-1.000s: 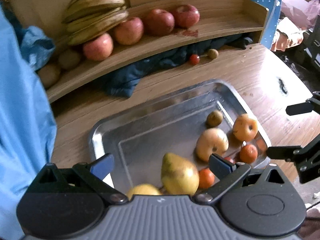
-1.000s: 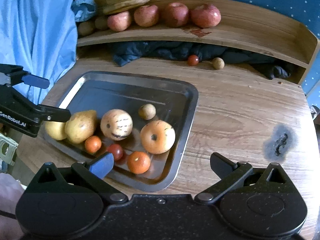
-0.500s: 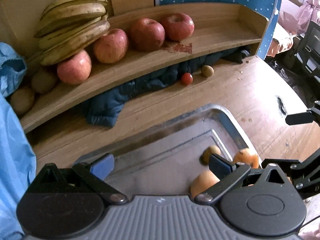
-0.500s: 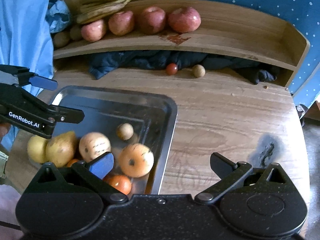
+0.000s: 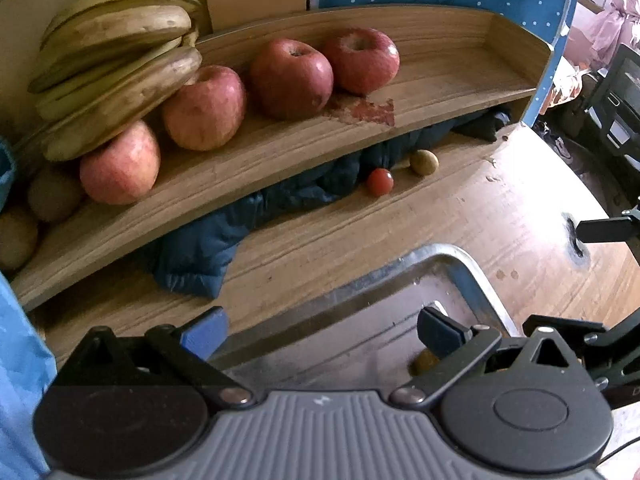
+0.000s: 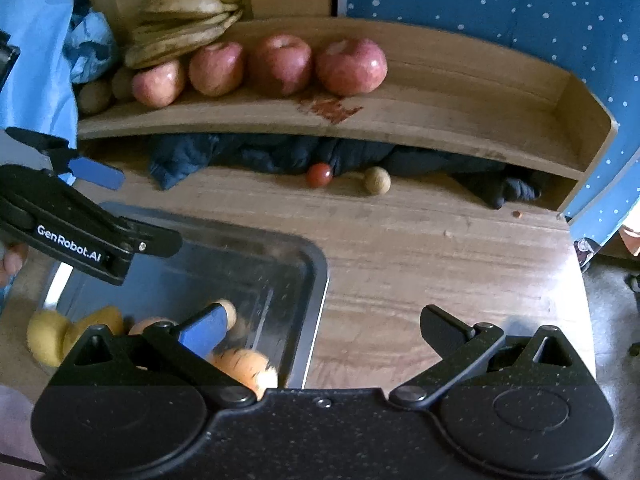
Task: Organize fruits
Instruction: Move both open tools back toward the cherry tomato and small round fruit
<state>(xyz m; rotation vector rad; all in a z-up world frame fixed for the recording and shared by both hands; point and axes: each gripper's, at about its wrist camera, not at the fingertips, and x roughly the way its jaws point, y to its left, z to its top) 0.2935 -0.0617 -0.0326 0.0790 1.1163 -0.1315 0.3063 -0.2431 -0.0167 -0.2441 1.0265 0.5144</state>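
Both grippers, left point(image 5: 320, 330) and right point(image 6: 326, 326), gape empty over the tray point(image 6: 316, 280) (fruit unsorted); next, reach the tomato point(image 6: 319, 175).

1. I see bare table point(image 6: 440, 264) right of the tray point(image 6: 316, 280).
2. The shelf's point(image 6: 460, 96) right half is free.
3. Apples point(image 6: 280, 64) and bananas point(image 6: 184, 28) fill its left.
4. Dark cloth point(image 6: 248, 156) blocks underneath.

Shiny metal tray point(image 6: 316, 280), grainy wooden shelf point(image 6: 440, 120), dark cloth point(image 6: 240, 156).
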